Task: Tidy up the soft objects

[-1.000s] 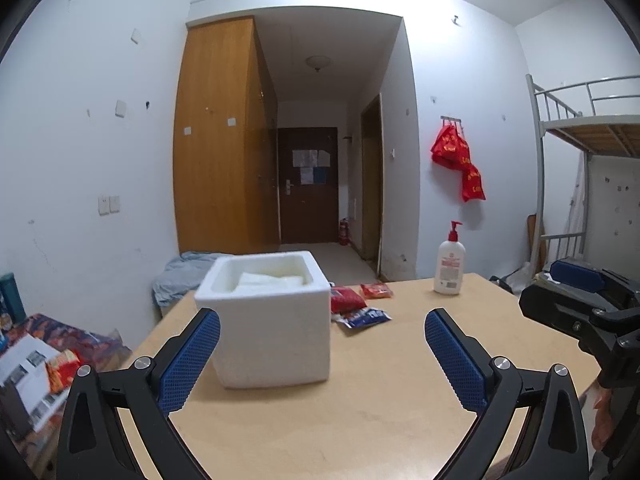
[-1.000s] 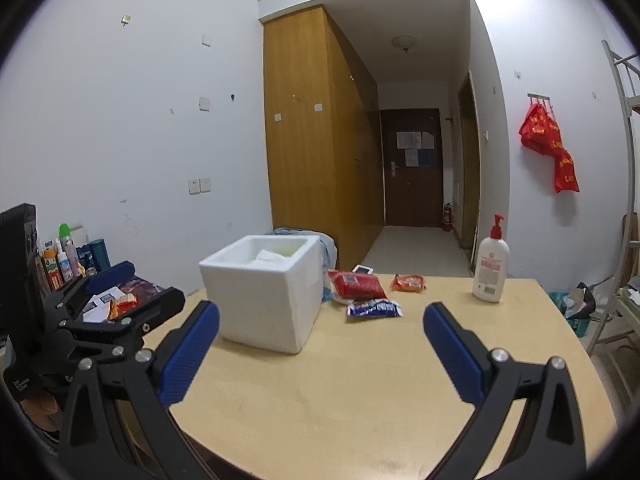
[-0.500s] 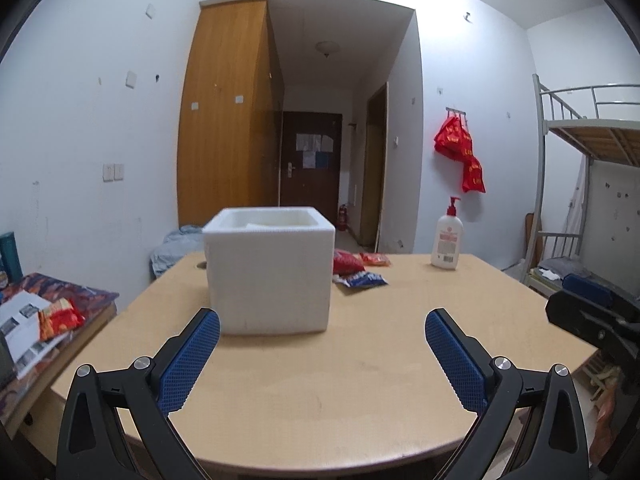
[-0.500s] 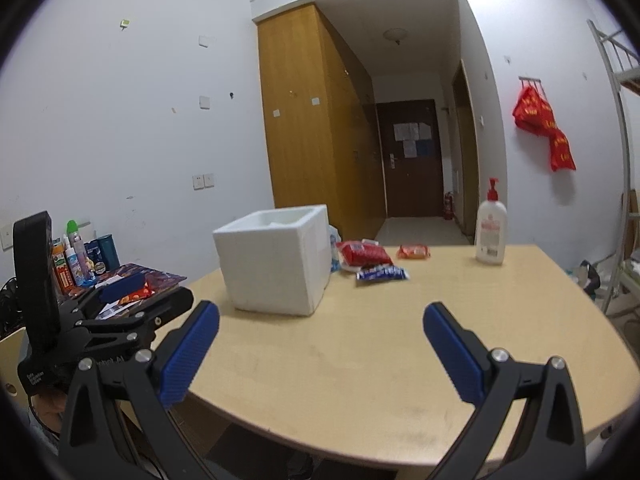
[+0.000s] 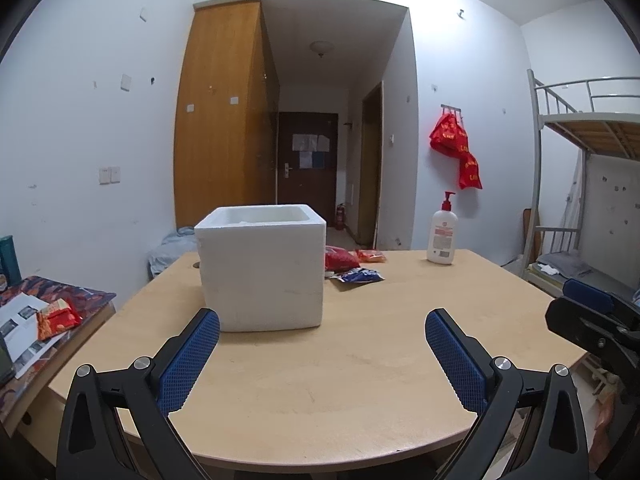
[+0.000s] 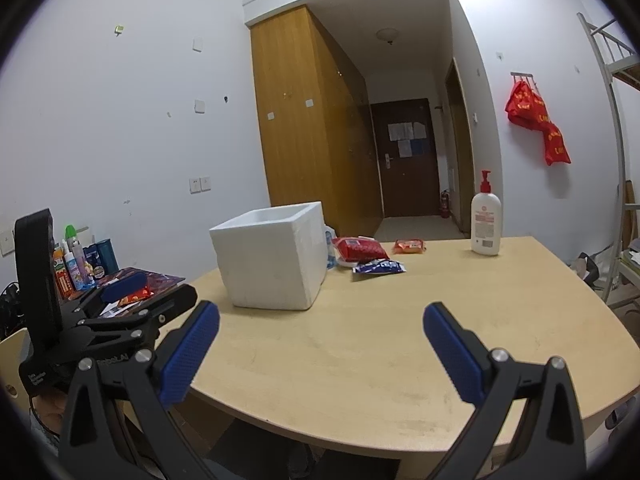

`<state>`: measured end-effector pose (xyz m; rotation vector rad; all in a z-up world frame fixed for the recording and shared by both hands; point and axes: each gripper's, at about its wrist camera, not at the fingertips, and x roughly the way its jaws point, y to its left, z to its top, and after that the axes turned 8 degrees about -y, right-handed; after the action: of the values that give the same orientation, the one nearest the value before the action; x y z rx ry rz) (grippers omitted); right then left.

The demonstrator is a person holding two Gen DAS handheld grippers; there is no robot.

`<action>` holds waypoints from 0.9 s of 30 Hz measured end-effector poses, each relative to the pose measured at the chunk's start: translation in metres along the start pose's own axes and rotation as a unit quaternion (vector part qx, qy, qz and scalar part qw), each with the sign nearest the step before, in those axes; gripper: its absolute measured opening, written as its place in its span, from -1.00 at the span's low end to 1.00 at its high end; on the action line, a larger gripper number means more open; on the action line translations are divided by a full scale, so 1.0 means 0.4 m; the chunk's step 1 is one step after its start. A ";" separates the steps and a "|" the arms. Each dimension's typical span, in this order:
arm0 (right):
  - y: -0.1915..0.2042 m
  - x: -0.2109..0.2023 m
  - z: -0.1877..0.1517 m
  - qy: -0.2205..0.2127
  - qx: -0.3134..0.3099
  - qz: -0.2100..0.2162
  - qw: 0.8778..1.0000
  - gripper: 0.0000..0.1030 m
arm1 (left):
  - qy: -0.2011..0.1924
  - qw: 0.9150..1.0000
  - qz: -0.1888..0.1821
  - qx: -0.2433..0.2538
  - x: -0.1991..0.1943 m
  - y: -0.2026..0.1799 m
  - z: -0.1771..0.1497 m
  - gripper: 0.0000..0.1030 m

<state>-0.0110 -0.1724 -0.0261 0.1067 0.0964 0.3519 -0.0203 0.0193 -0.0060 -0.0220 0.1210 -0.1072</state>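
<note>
A white foam box (image 5: 262,270) (image 6: 272,256) stands open-topped on the wooden table (image 5: 360,360) (image 6: 380,340). Behind it to the right lie three soft packets: a red one (image 5: 338,259) (image 6: 360,249), a small orange one (image 5: 370,256) (image 6: 409,245) and a blue one (image 5: 360,277) (image 6: 379,267). My left gripper (image 5: 322,356) hangs open over the table's near edge, in front of the box, holding nothing. My right gripper (image 6: 320,350) is open and empty too, back from the table's front edge. Each gripper shows at the side of the other's view.
A white pump bottle (image 5: 442,236) (image 6: 485,220) stands at the table's far right. A side desk (image 5: 48,312) on the left carries papers, a red packet and bottles (image 6: 80,260). A bunk bed (image 5: 580,200) stands to the right, a corridor behind.
Both grippers have dropped lower and drawn back from the table, so the box top now sits near eye level. Both stay open and empty.
</note>
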 end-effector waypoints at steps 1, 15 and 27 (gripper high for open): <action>0.001 0.002 0.001 0.000 0.000 0.001 1.000 1.00 | 0.001 1.000 0.000 0.000 0.003 0.001 0.000 0.99; 0.029 0.022 0.007 0.004 -0.016 0.003 1.000 1.00 | 0.001 1.000 0.008 -0.001 0.006 0.019 -0.003 0.99; 0.025 0.026 0.007 0.010 -0.014 -0.001 1.000 1.00 | 0.003 1.000 0.012 0.002 0.006 0.022 -0.001 0.99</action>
<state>-0.0043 -0.1598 -0.0229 0.0755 0.1108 0.3522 -0.0169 0.0279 -0.0068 -0.0166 0.1274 -0.0837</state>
